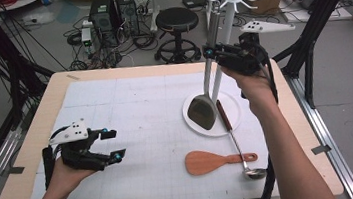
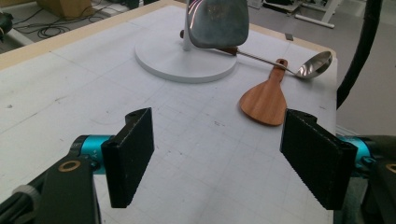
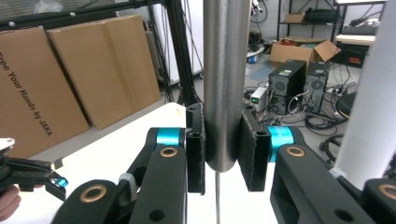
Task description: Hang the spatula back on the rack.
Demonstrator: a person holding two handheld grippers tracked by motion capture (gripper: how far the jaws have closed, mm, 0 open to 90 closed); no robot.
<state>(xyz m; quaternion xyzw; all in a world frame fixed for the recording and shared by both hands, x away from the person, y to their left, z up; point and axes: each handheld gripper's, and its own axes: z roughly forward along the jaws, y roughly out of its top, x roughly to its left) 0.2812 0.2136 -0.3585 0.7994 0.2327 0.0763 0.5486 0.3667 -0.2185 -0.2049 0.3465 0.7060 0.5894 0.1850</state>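
Observation:
My right gripper (image 1: pixel 211 52) is shut on the steel handle of a metal spatula (image 1: pixel 202 111), which hangs upright with its blade just above the white base (image 1: pixel 232 118) of a hook rack (image 1: pixel 230 2). In the right gripper view the pads (image 3: pixel 196 154) clamp the handle (image 3: pixel 225 84), with the rack's white pole (image 3: pixel 369 102) close on the right. My left gripper (image 1: pixel 112 145) rests low at the table's left, open and with nothing between its pads (image 2: pixel 133 154). Ahead of it are the spatula blade (image 2: pixel 217 23) and the rack base (image 2: pixel 187 63).
A wooden rice paddle (image 1: pixel 207 162) and a steel ladle (image 1: pixel 240 147) lie on the white mat near the front right, also ahead of the left gripper as paddle (image 2: pixel 266 100) and ladle (image 2: pixel 315 65). A black stool (image 1: pixel 175 21) and computer cases stand beyond the table.

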